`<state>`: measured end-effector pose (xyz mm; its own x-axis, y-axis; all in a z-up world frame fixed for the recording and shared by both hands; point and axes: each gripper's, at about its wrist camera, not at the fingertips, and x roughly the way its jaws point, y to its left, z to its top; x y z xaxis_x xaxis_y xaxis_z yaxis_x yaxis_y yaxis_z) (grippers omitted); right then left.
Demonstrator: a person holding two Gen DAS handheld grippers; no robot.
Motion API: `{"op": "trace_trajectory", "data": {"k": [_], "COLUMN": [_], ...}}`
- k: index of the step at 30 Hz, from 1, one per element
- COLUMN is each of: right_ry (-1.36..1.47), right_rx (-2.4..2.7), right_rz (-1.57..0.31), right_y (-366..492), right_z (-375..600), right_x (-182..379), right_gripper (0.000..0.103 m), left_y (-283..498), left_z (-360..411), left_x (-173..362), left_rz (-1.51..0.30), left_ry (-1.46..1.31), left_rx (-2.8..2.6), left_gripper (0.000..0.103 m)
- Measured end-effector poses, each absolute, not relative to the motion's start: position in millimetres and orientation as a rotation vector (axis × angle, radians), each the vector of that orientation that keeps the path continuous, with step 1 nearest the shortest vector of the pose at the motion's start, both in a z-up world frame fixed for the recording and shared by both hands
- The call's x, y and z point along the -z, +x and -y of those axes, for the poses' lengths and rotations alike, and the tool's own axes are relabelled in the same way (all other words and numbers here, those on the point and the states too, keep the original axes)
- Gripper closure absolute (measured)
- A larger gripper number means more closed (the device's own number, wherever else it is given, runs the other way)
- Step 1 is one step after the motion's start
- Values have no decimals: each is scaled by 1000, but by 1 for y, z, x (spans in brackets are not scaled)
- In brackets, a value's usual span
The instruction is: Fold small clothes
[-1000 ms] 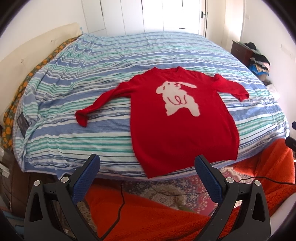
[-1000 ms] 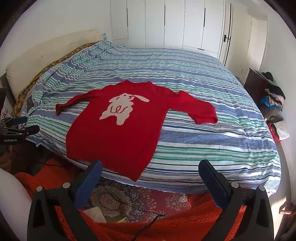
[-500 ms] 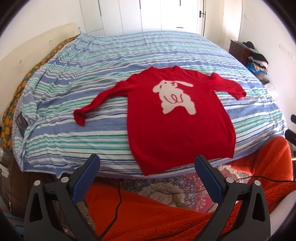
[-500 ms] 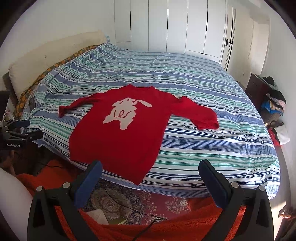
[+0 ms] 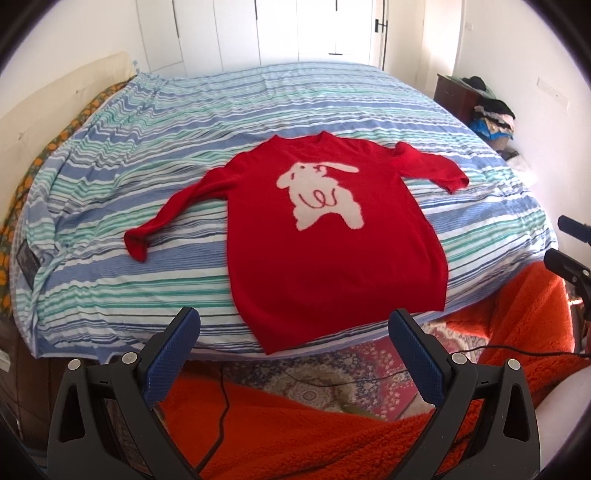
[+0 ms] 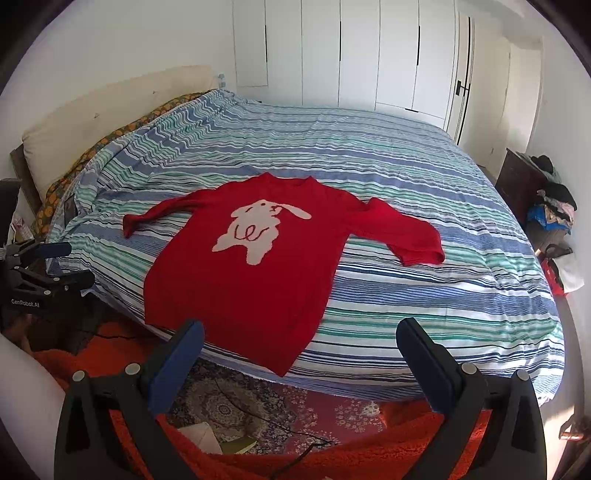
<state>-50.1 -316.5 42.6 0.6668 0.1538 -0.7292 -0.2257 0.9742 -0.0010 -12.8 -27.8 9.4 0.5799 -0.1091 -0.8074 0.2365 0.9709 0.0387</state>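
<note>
As you have drawn both splayed, empty tongs, left gripper [image 5: 293, 334] and right gripper [image 6: 300, 341], nearer, the red knitted rabbit sweater [image 5: 325, 236] lies flat, unfolded, near the striped bed [image 5: 110, 206] edge.

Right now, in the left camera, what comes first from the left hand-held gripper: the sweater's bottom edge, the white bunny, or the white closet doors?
From the left hand-held gripper, nearest first:
1. Sweater's bottom edge, hanging over the bed's near side, just ahead.
2. White bunny, mid-chest on the sweater, farther up the bed.
3. White closet doors, on the far wall behind the bed.
</note>
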Motion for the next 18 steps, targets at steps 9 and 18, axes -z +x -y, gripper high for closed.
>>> {"op": "trace_trajectory", "data": {"k": [9,18], "right_ry": [-102,-107], "right_rx": [-219,-227], "right_rz": [-822,-841], "right_y": [-48,-44], "right_z": [313,311], "right_x": [-40,-35], "right_gripper": [0,0], "left_y": [-10,-7], "left_z": [28,25], "left_x": [-7,-4], "left_rz": [-922,-950], "left_ry": [207,153], "left_rx": [155,183], "left_gripper": [1,1]}}
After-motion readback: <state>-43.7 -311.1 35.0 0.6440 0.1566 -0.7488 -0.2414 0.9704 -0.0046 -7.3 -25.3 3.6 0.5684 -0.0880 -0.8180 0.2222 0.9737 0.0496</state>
